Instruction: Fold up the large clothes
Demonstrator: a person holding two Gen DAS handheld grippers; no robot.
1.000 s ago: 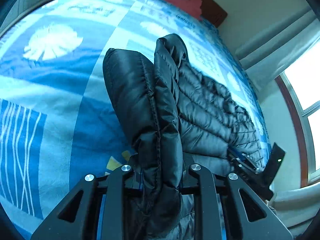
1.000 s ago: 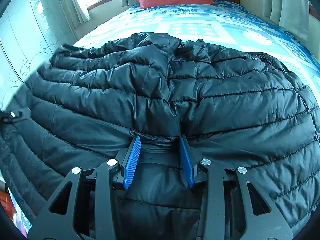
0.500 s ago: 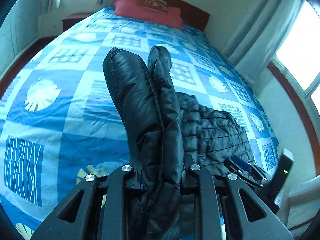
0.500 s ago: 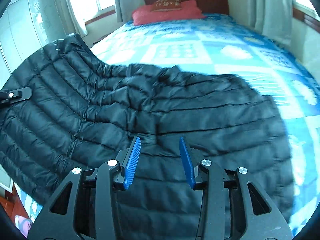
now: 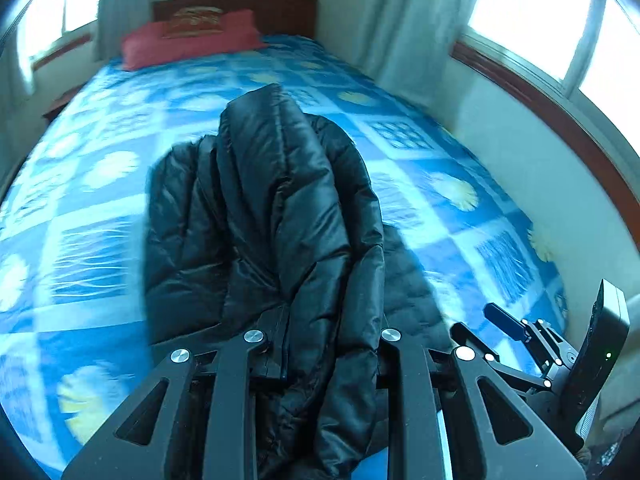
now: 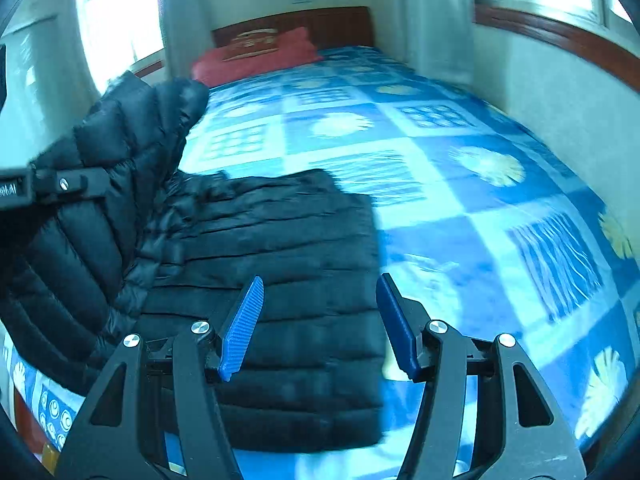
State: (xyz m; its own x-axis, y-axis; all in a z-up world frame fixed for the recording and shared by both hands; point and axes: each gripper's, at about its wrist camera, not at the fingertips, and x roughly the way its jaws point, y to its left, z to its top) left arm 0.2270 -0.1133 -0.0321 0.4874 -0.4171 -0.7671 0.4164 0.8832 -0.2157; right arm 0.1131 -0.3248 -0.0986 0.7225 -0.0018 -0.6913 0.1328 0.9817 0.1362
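A bunched fold of the black jacket (image 5: 280, 216) is being clamped by the left gripper (image 5: 320, 356) above the bed (image 6: 460, 184). The right gripper (image 6: 320, 320), fingers just opened and empty, is being held over the jacket part lying flat on the bed.

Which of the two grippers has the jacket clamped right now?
The left gripper: the black puffer jacket is bunched between its fingers. The right gripper stands open, holding nothing.
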